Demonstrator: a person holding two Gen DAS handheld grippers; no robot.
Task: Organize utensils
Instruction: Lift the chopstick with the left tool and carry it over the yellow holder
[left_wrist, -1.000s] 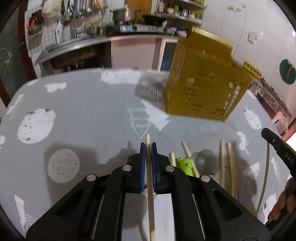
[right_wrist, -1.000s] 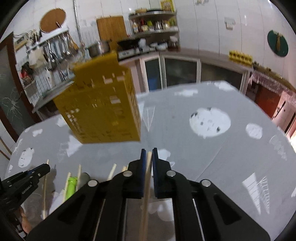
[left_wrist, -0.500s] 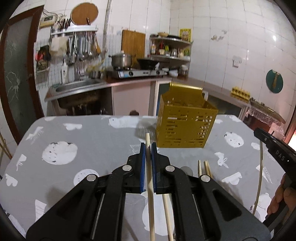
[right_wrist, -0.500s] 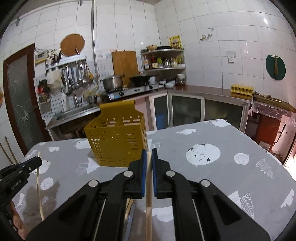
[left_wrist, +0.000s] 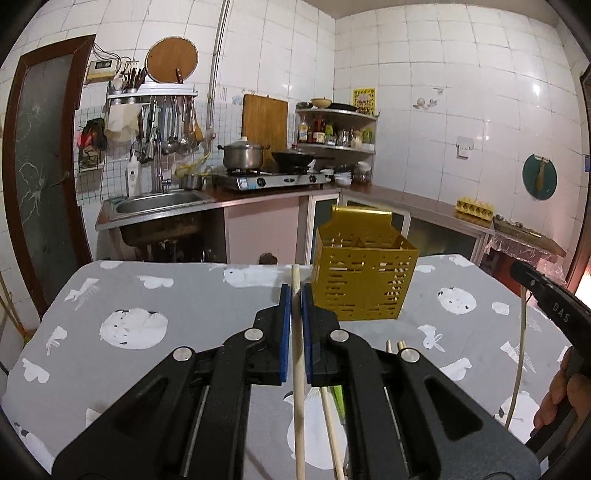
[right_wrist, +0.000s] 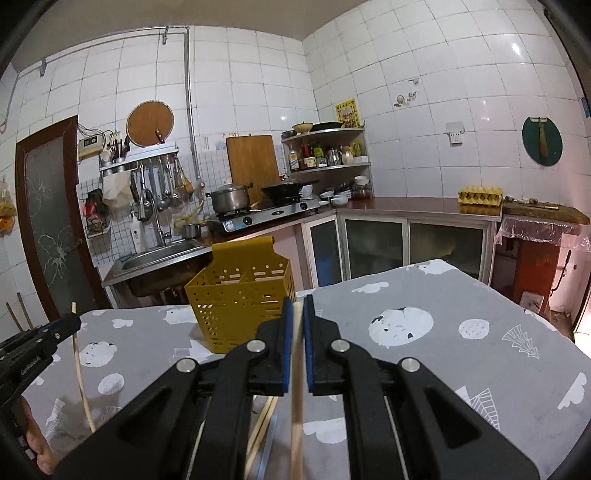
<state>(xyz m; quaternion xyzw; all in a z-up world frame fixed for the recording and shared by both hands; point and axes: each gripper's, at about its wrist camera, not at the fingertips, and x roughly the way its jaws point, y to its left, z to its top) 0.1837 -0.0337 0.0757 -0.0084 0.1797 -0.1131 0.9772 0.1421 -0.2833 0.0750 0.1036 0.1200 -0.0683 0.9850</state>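
Both claws (left_wrist: 291, 291) higher, yellow caddy (left_wrist: 364, 273) farther.

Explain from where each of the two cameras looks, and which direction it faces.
Left wrist: on the left hand-held gripper, facing over the grey patterned tablecloth towards the yellow perforated plastic utensil basket; its jaws clamp a wooden chopstick; the other hand shows at the right edge.
Right wrist: on the right hand-held gripper, same direction, clamping a second wooden chopstick.
Shared: basket, tablecloth, kitchen counter.
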